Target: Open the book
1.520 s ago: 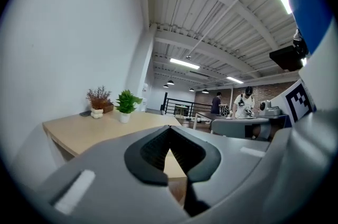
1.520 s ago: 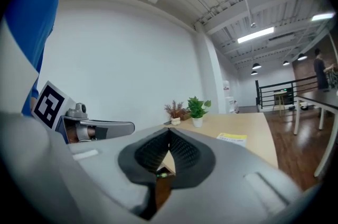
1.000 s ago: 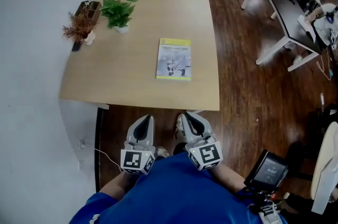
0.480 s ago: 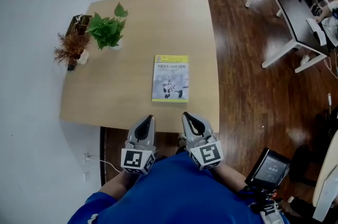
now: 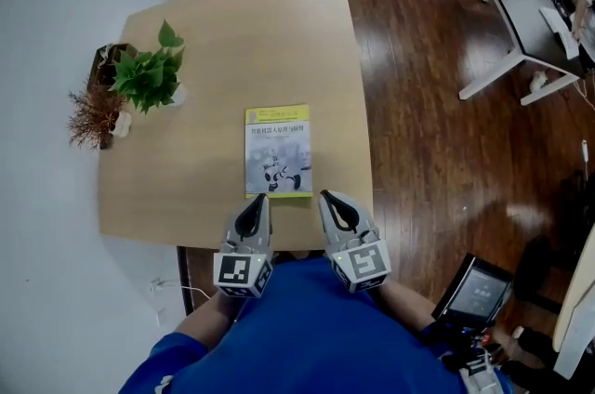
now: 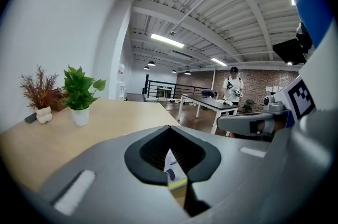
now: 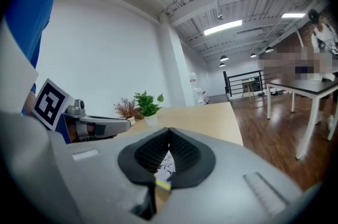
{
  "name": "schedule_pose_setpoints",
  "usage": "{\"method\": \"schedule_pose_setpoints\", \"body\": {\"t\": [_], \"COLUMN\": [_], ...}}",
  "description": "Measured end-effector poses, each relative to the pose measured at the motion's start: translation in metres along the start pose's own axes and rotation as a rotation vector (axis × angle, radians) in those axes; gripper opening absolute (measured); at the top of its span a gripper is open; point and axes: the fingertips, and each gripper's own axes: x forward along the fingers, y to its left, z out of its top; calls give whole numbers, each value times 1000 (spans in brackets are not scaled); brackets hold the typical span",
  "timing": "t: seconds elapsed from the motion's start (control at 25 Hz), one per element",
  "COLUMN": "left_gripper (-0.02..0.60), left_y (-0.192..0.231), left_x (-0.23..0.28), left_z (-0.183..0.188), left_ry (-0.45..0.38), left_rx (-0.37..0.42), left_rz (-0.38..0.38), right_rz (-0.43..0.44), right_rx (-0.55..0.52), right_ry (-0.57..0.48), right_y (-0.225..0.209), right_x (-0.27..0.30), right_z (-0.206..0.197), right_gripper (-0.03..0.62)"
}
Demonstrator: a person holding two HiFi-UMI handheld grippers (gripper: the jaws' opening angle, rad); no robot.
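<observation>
One book [image 5: 278,151], closed, flat on the tabletop [image 5: 279,20] near the front edge. Two grippers just short of it, left gripper [image 5: 257,200] and right gripper [image 5: 326,197], jaws of both clenched on nothing. Two plants at the left side: green plant [image 5: 149,78], dried plant [image 5: 90,113]. Only in the left gripper view: one person [image 6: 233,90] standing far off. Only in the head view: the book's whole cover.
</observation>
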Motion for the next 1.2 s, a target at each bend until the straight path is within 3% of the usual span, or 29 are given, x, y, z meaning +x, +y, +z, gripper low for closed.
{"method": "schedule_pose_setpoints", "body": {"t": [0.48, 0.76, 1.2], "left_gripper": [6, 6, 6], "left_y": [16, 20, 23], "left_x": [38, 56, 94], "left_z": [-13, -17, -53], "left_ry": [72, 109, 214], "left_rx": [8, 10, -1], "left_rz": [-54, -89, -124], "right_rz": [-65, -108, -135], "right_rx": [98, 115, 152], "right_ry": [88, 116, 216], "right_y": [-24, -34, -54], "right_x": [35, 45, 72], "right_z": [-38, -40, -79], "right_gripper": [3, 3, 3]}}
